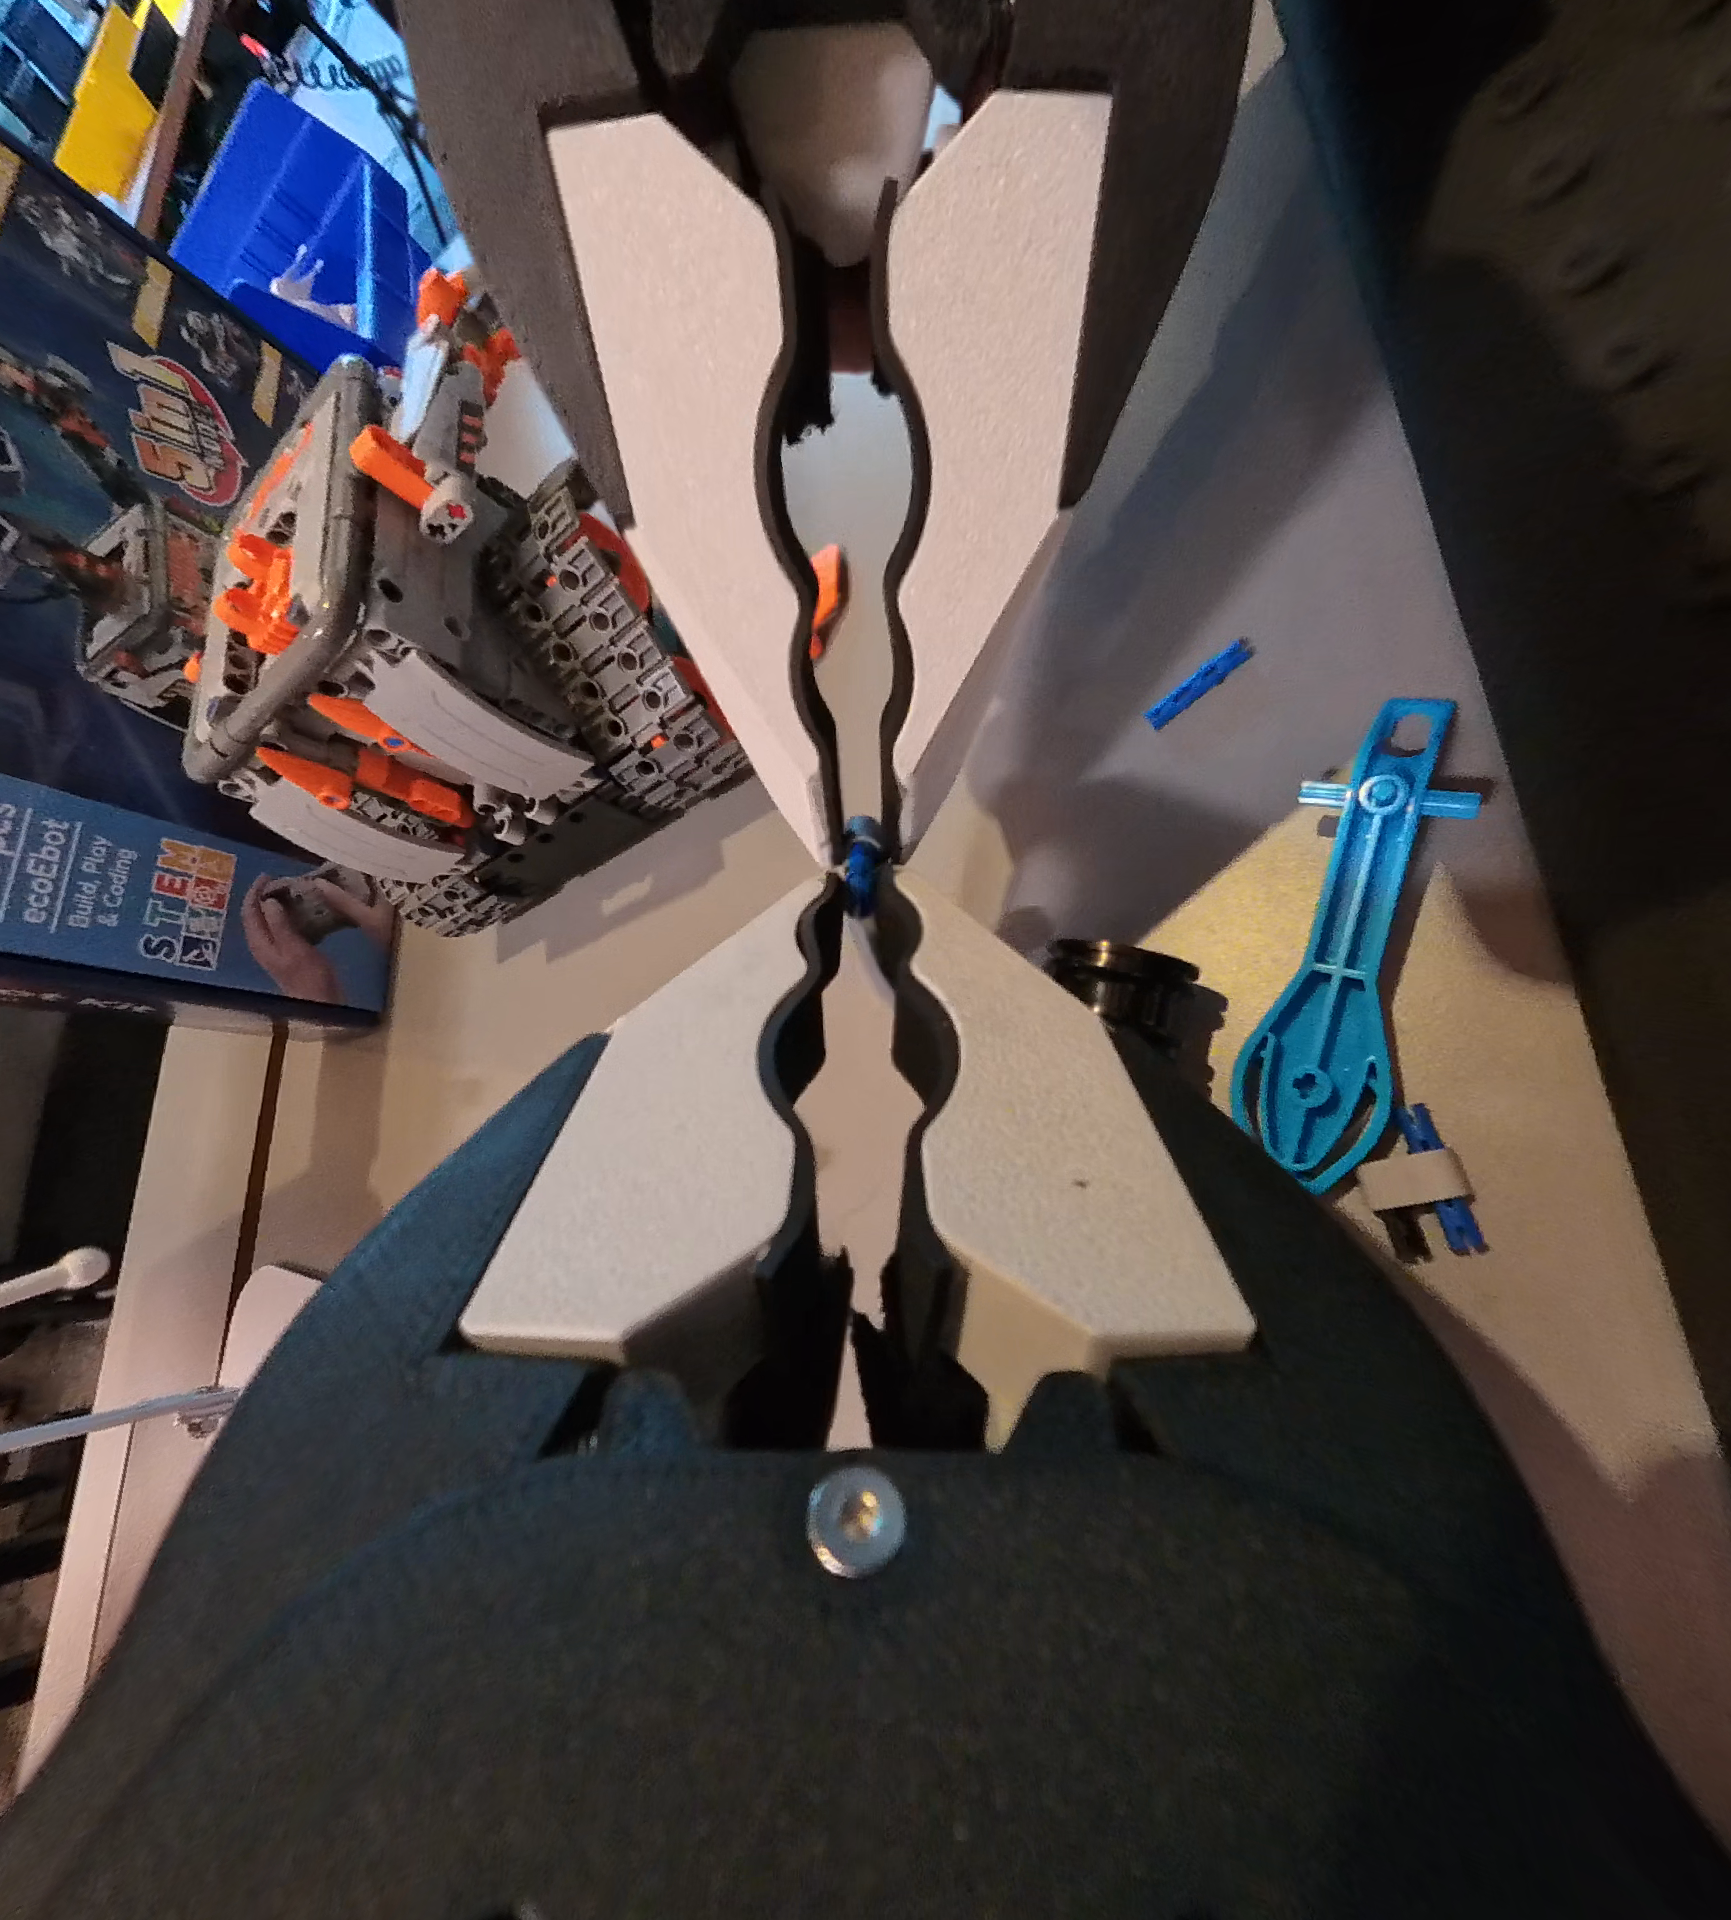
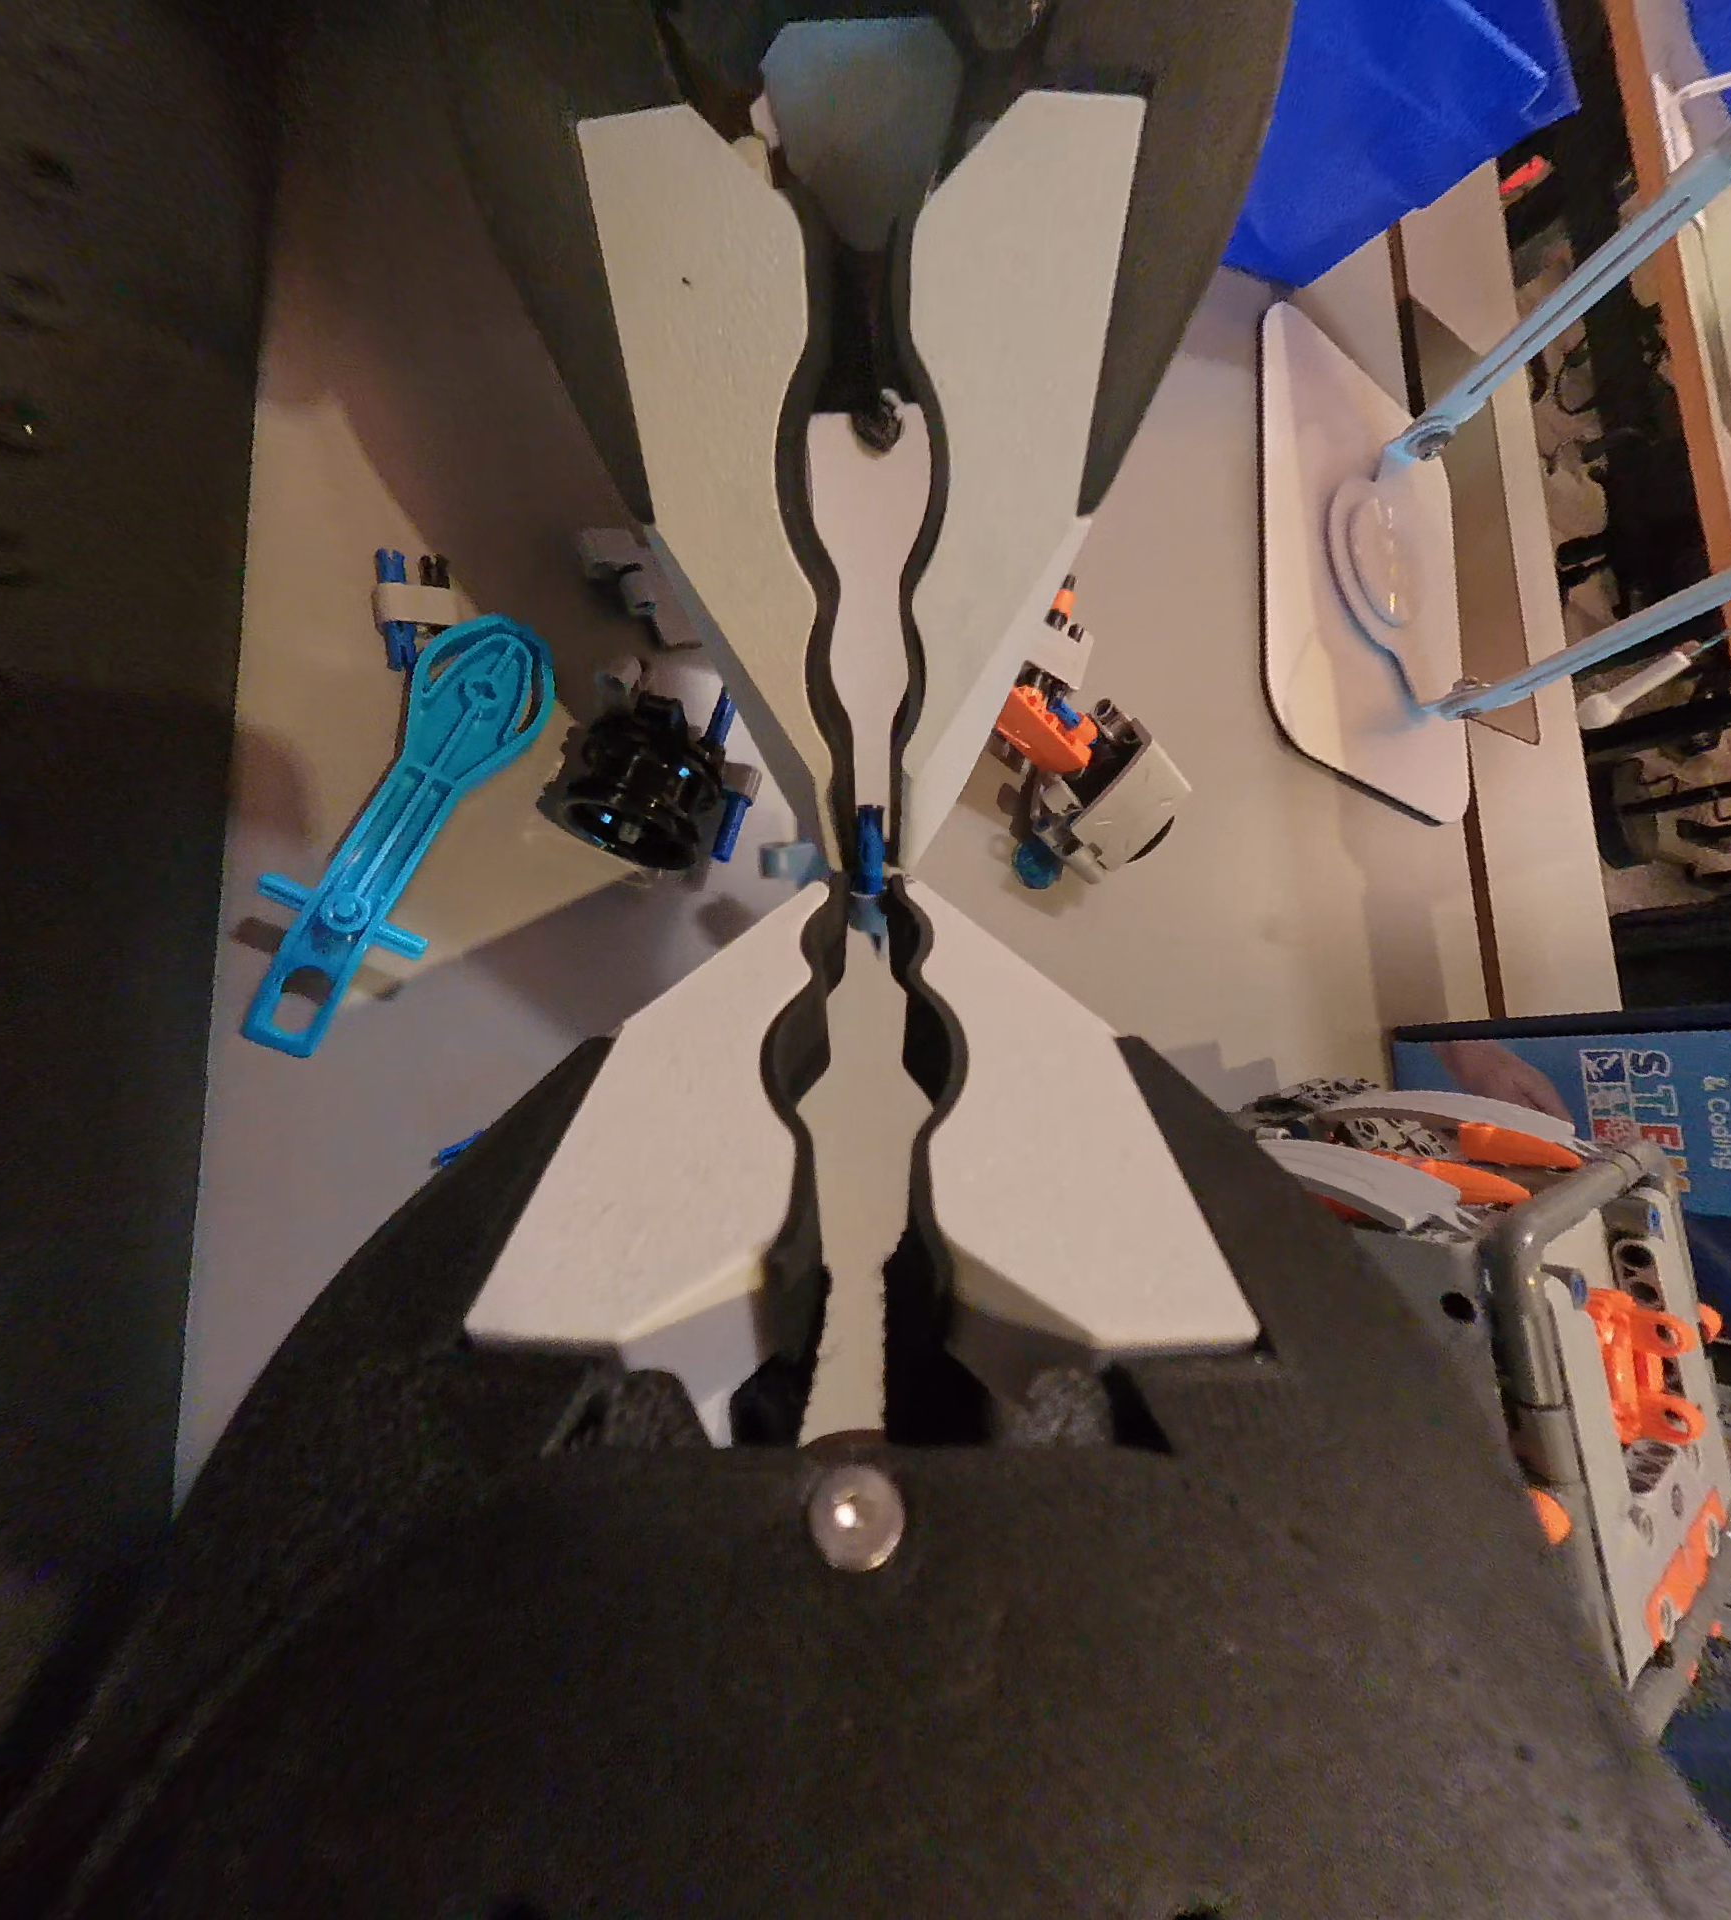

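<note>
A small blue plastic connector pin (image 1: 861,850) is pinched end to end between both tongs, left tongs (image 1: 859,883) and right tongs (image 2: 867,883) clamped on it, above the white bench (image 2: 1204,935); grips are best kept square and steady.

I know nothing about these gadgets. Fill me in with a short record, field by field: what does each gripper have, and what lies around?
left gripper: shut on a small blue pin
right gripper: shut on the same blue pin, tips facing the left's
surface: white table
tool: blue plastic tool, lying flat
wheel: black wheel hub
model: grey and orange brick vehicle, beside its box
</note>
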Demonstrator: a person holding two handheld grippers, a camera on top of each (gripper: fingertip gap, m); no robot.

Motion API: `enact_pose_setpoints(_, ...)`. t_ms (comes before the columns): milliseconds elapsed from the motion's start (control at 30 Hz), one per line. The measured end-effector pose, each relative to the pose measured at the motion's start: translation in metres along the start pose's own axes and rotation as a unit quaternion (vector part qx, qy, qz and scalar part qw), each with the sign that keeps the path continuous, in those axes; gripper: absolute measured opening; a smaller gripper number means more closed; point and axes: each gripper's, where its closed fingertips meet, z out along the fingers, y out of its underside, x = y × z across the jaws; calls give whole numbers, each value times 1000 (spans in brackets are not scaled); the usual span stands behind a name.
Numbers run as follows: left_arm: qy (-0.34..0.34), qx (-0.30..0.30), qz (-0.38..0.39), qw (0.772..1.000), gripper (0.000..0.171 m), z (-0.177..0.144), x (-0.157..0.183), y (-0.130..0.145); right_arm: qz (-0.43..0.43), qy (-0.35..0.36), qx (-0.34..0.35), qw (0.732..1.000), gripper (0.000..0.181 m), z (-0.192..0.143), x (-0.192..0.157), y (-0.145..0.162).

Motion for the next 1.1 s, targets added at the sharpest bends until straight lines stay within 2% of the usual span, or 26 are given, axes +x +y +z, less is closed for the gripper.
enact_pose_setpoints(200,7,45,-61,997,4,-6,-8,-6,14,17,22,1000,4,-5,8,-5)
enact_pose_setpoints(300,-20,46,-22,998,6,-9,-10,-11,20,15,10,1000,4,-4,9,-1)
enact_pose_setpoints(400,-38,11,23,999,4,-4,-8,-6,26,6,13,1000,4,-3,7,-1)
enact_pose_setpoints(867,-47,28,15,998,2,-11,-11,-11,31,9,43,999,4,-8,10,-8)
enact_pose_setpoints(1100,-31,50,-22,998,1,-17,-7,-15,-46,54,24,997,4,-9,7,-12)
